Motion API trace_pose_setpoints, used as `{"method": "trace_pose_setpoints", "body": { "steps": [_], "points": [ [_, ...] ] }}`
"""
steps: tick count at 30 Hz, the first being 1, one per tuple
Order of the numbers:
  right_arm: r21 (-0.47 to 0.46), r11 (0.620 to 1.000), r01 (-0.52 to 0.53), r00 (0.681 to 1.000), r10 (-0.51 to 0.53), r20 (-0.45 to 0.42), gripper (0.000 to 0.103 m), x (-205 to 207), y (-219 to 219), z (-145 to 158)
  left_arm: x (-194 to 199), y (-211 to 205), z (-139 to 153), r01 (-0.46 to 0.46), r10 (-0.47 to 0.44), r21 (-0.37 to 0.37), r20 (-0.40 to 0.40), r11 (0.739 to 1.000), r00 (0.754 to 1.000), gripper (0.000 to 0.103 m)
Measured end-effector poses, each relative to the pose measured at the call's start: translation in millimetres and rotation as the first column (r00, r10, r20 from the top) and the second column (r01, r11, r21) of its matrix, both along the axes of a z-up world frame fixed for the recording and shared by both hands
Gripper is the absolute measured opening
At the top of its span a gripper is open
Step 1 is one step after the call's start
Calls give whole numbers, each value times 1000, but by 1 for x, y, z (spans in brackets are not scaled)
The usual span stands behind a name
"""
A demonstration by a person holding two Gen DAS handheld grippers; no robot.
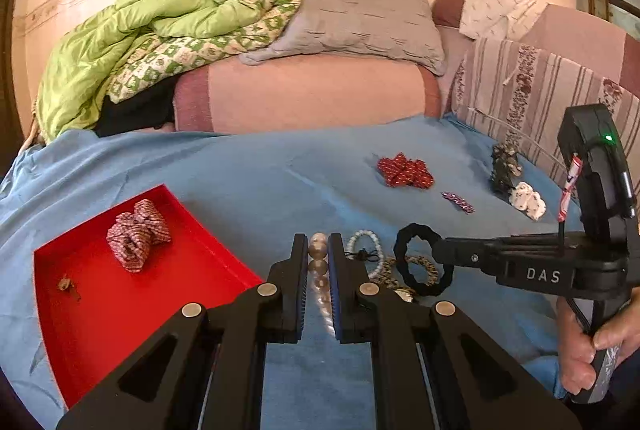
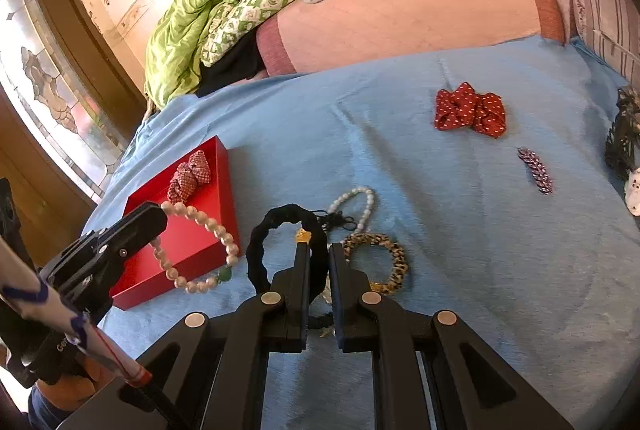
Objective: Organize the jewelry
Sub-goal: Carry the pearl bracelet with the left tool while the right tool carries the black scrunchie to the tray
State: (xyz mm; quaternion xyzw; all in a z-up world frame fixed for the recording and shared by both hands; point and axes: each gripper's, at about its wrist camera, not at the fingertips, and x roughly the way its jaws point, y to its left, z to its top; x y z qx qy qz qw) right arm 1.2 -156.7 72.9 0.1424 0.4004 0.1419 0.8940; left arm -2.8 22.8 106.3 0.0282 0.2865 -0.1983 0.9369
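left gripper (image 1: 318, 266) clamped on pearl bead bracelet (image 2: 200, 250), lifted beside red tray (image 2: 192, 230) | right gripper (image 2: 319, 270) pinched on black scrunchie (image 2: 280, 226) over blue bedsheet (image 2: 440, 250) | checked bow (image 1: 138, 234) lying inside tray | leopard-print scrunchie (image 2: 380, 258) and white bead bracelet (image 2: 356, 202) on sheet just beside

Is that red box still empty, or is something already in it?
Not empty. The red box holds a red-and-white patterned fabric bow and a small brownish trinket; most of its floor is bare.
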Motion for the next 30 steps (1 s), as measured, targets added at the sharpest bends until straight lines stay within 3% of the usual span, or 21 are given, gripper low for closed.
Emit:
{"method": "trace_pose_setpoints", "body": {
  "steps": [17,30],
  "points": [
    [1,998,-56,998,56,-2,10,16,48,-4,18,63,3,-132,131,-26,-24,991,991,9],
    [-13,996,-88,996,88,2,10,19,70,-9,32,130,-6,-266,262,-46,-87,963,961,9]
  ]
}}
